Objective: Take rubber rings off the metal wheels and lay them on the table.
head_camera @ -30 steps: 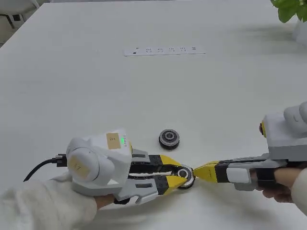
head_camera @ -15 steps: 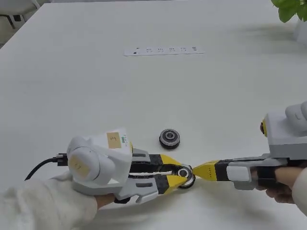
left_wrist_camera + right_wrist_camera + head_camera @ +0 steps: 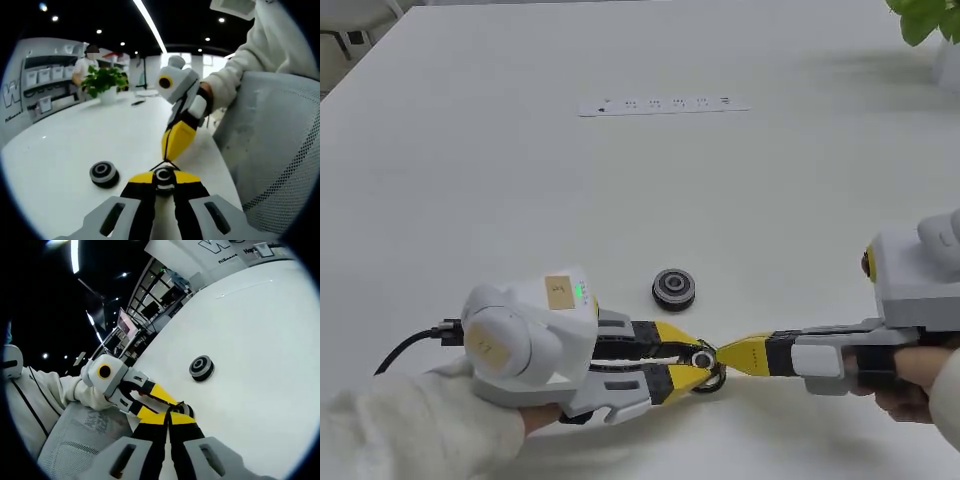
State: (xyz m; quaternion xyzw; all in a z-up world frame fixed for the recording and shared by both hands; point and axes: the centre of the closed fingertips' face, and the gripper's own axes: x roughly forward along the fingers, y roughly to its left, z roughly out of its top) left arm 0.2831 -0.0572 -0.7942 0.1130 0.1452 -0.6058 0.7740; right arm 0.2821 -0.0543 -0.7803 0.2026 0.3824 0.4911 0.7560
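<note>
White bench [image 3: 520,180]; on it a metal wheel [image 3: 673,288] lying flat, white power strip [image 3: 663,105] farther back, potted plant [image 3: 923,20] at far right corner.

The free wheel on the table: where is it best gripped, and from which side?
Probably across its black rim, from above: the wheel lies flat on the table, hub up, with nothing touching it, so both sides of the rim are open to the jaws.

Sleeves [image 3: 410,430]: you are wearing fuzzy white ones.
Left hand-held gripper [image 3: 703,362]: glowing green on its white shell, trailing a black cable [image 3: 405,350].
Jaws: showing yellow over black.
</note>
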